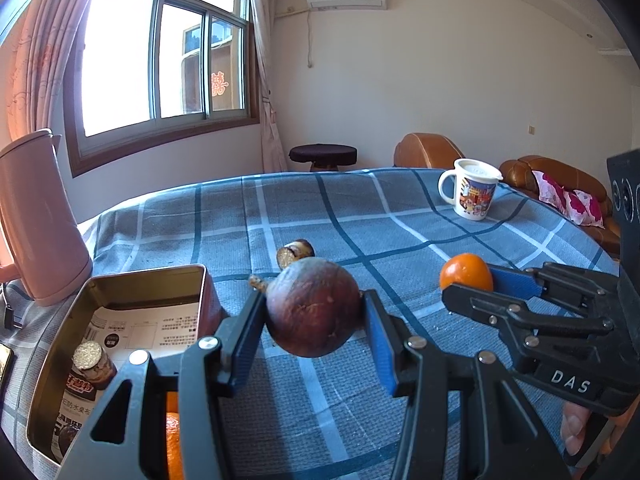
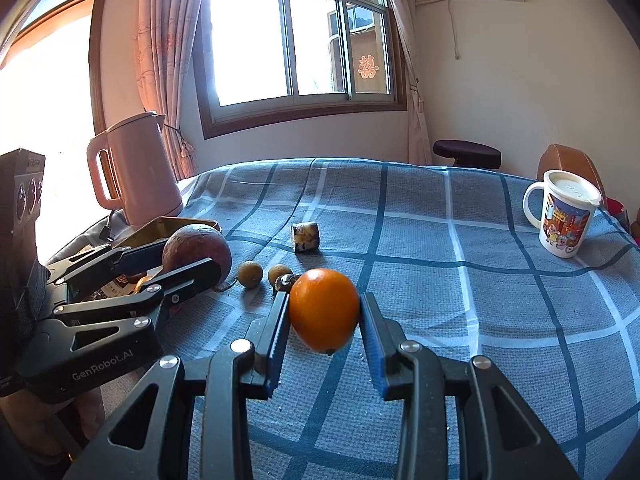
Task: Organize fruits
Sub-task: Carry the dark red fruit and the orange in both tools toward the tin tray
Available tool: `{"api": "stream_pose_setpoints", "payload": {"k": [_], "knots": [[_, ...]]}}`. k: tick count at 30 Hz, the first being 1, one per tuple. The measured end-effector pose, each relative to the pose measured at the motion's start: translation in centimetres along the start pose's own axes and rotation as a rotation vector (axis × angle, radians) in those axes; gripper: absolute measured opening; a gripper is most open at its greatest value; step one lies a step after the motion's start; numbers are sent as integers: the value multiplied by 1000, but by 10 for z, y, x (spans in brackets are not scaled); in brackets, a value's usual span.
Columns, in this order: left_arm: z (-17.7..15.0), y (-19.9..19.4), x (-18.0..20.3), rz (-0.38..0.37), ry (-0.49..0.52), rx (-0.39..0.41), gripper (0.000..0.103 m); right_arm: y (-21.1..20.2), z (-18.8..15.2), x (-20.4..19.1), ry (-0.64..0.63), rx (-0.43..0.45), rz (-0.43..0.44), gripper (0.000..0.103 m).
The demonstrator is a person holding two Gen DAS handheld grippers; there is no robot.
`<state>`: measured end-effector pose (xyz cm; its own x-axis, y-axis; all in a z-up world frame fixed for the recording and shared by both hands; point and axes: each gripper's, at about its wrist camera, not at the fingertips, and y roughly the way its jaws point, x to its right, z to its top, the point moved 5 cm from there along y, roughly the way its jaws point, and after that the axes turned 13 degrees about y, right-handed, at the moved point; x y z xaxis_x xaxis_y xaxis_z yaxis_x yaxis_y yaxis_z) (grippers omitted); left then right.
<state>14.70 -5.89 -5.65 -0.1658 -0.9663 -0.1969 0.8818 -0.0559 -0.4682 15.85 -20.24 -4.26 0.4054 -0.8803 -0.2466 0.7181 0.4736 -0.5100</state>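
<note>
The left gripper (image 1: 314, 320) pinches a round dark fruit (image 1: 313, 307) above the cloth, just right of the tin (image 1: 60, 344); the right gripper (image 2: 324, 320) pinches an orange (image 2: 324, 310). Both fruits are smooth and round, so either could squirt out and roll off the table. The tin holds printed paper, a small jar (image 1: 93, 364) and something orange near its near end. The lidded mug (image 1: 470, 189) stands far right.

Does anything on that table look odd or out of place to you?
Mildly. A short cut cylinder lies tipped on its side alone on the cloth, while a similar piece stands in the tin. Two small brown fruits lie loose. Nothing looks spilled or broken.
</note>
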Motion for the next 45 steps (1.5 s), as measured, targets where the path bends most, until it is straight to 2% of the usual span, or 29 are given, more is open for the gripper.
{"api": "stream_pose_setpoints", "payload": {"k": [45], "knots": [[4,-26,-3,41,-2,129,51,-26,1,-11,-52,137,12,37]]}}
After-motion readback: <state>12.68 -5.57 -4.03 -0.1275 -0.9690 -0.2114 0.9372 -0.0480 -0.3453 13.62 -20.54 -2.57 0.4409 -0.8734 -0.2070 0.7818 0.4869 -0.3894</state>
